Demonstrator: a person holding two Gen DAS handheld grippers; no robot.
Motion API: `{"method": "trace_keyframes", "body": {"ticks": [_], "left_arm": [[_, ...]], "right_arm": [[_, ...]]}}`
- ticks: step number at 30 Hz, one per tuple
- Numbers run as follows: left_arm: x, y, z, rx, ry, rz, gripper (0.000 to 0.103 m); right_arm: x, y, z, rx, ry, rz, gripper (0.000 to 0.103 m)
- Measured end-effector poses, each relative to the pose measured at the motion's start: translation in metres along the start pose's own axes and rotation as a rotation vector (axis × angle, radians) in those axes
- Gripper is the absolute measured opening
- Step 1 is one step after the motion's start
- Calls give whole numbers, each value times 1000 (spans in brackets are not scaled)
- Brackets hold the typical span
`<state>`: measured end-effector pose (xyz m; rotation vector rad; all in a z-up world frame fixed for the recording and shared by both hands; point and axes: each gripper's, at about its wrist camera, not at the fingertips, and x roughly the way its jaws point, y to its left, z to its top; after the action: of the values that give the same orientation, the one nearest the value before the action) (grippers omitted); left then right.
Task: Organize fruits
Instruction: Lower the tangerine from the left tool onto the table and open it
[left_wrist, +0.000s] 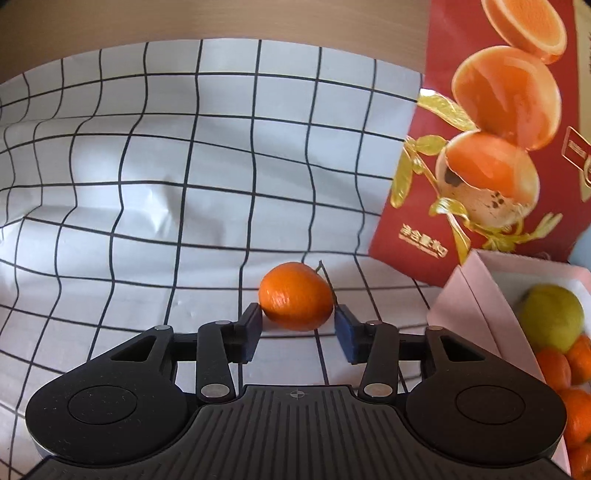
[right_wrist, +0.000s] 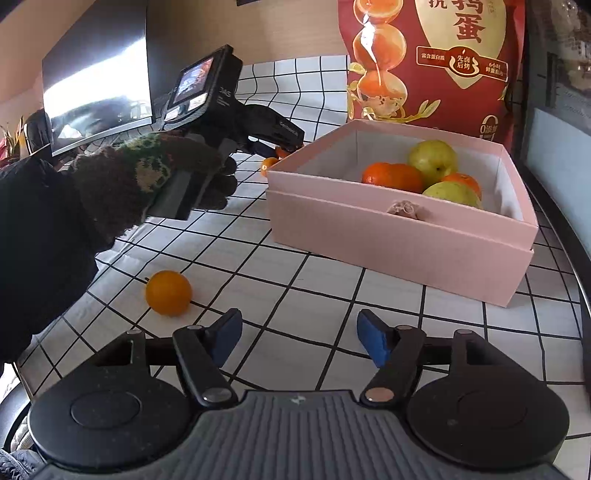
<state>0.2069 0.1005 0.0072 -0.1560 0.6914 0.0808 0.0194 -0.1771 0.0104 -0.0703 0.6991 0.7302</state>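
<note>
Mandarin (left_wrist: 295, 295): centre of the left wrist view, between the blue pads, touching the left one, a sliver of gap at the right.
Left gripper (left_wrist: 298, 326): narrowed around the mandarin, not fully clamped.
Orange (right_wrist: 168, 292): lower left of the right wrist view, on the checked cloth (right_wrist: 295, 280).
Right gripper (right_wrist: 299, 338): spread wide, holding nothing.
Pink box (right_wrist: 388, 236): right of centre, holding pears and oranges.
Red bag (right_wrist: 436, 55): upper right, behind the box.

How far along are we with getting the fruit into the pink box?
Partly done. Done: the pink box already holds several oranges and two green fruits. In hand: the left hand-held gripper has its fingers around a stemmed orange near the box; contact is unclear. Left: a loose orange on the checked cloth, ahead of the open, empty right hand-held gripper.
</note>
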Motion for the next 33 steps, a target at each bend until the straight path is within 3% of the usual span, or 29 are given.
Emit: {"method": "trace_keyframes", "body": {"ticks": [3, 8, 14, 16, 20, 23, 26, 29, 33], "left_arm": [[3, 5, 2, -25, -5, -16, 47], [-14, 24, -1, -79, 6, -116, 45], [-101, 49, -38, -83, -77, -223, 43], [-132, 56, -61, -110, -80, -234, 21], [-191, 57, -107, -84, -99, -277, 20], [-216, 52, -127, -30, -137, -254, 20], [-224, 58, -128, -43, -165, -255, 20], [-215, 61, -118, -51, -173, -226, 21], [-204, 51, -122, 13, -138, -183, 23]], "right_arm": [[0, -2, 0, 5, -1, 0, 71], [-1, -3, -1, 18, -4, 0, 74], [0, -9, -1, 51, -5, 7, 79], [1, -9, 0, 48, -4, 3, 80], [2, -7, 0, 29, 6, 2, 84], [4, -4, 0, 8, 16, -3, 87], [6, 1, 0, -19, 30, -10, 91], [9, 6, 1, -54, 46, -22, 94], [11, 10, 1, -85, 57, -38, 95]]}}
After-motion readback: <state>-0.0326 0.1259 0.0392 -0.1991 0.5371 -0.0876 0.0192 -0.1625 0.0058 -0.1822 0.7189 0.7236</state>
